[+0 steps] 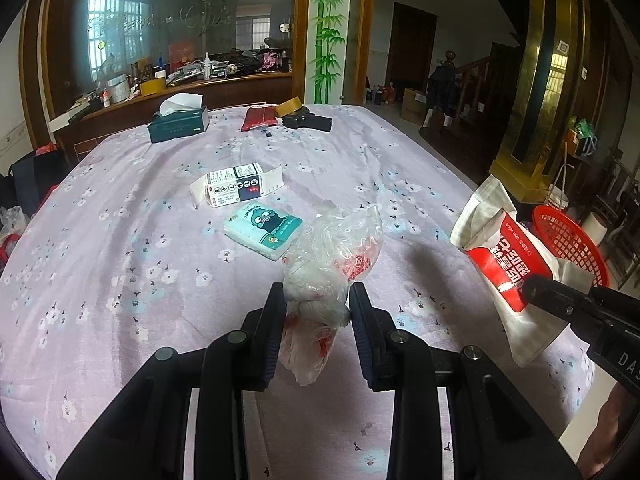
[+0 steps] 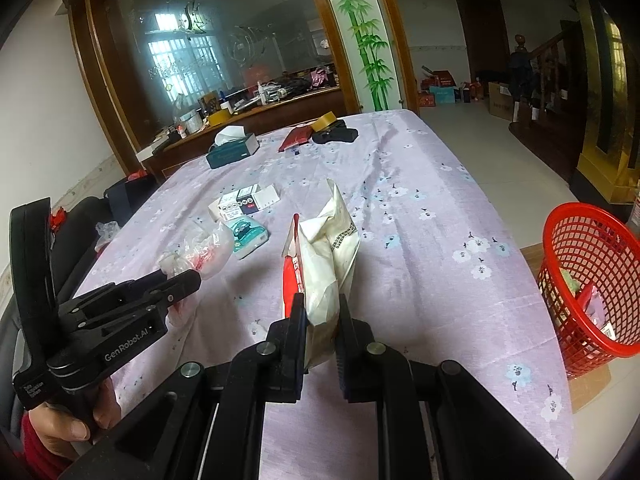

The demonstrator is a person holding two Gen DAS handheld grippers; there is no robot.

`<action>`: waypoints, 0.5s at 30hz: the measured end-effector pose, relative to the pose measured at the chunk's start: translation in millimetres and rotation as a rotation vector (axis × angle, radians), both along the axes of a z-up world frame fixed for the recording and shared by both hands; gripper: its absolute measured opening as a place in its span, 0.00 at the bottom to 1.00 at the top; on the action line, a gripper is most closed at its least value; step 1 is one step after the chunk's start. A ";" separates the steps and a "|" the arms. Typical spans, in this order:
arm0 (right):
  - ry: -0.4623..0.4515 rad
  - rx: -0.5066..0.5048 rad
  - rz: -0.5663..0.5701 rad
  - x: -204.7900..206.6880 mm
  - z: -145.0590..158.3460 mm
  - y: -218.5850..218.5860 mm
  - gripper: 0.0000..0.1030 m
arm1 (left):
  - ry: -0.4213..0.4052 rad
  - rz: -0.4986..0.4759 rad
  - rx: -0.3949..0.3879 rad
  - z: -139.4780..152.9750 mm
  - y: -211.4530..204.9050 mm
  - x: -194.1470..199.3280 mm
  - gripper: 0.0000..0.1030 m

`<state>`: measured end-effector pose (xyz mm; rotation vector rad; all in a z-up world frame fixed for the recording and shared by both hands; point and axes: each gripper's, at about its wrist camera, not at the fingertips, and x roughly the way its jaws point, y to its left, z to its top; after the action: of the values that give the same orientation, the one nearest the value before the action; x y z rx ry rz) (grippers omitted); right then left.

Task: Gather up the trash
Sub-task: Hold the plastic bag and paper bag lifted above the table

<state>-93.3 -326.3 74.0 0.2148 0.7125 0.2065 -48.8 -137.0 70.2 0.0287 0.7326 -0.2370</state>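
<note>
My left gripper (image 1: pixel 317 300) is shut on a crumpled clear plastic bag (image 1: pixel 336 256) with red print, held just above the purple floral tablecloth (image 1: pixel 120 280). It shows in the right wrist view (image 2: pixel 188 276) with the plastic bag (image 2: pixel 204 250). My right gripper (image 2: pixel 322 312) is shut on a red and white wet-wipe packet (image 2: pixel 324 264), held upright above the table. The wet-wipe packet (image 1: pixel 500 256) and right gripper (image 1: pixel 532 288) show at the right of the left wrist view. A red mesh basket (image 2: pixel 588 276) with some trash inside stands on the floor right of the table.
A white carton (image 1: pixel 236 188) and a teal tissue pack (image 1: pixel 264 232) lie mid-table. A dark tissue box (image 1: pixel 178 122), red pouch (image 1: pixel 260 118), tape roll (image 1: pixel 290 106) and black object (image 1: pixel 310 121) sit at the far end. The red basket (image 1: pixel 568 244) shows past the right edge.
</note>
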 end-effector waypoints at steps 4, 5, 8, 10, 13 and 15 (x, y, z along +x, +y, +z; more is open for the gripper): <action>-0.004 -0.034 -0.018 -1.6 0.6 -2.8 0.14 | 0.002 -0.002 0.002 -1.4 -2.2 0.2 0.30; -0.005 -0.039 -0.021 -1.9 0.7 -3.1 0.14 | 0.003 -0.002 0.001 -1.9 -2.4 0.3 0.30; -0.015 -0.079 -0.037 -3.3 1.3 -1.9 0.14 | 0.008 -0.006 0.000 -3.1 -3.7 0.5 0.30; -0.024 -0.119 -0.056 -3.7 1.6 0.1 0.14 | 0.008 -0.006 0.001 -3.7 -4.7 0.4 0.30; -0.034 -0.161 -0.073 -3.7 1.0 1.0 0.14 | 0.014 -0.006 -0.005 -5.3 -5.2 0.9 0.30; -0.037 -0.181 -0.077 -4.0 0.7 1.6 0.14 | 0.017 -0.006 -0.004 -6.6 -5.3 1.7 0.30</action>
<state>-97.3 -324.7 74.7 0.0656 0.6810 0.0718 -47.1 -142.3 63.5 0.0250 0.7493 -0.2443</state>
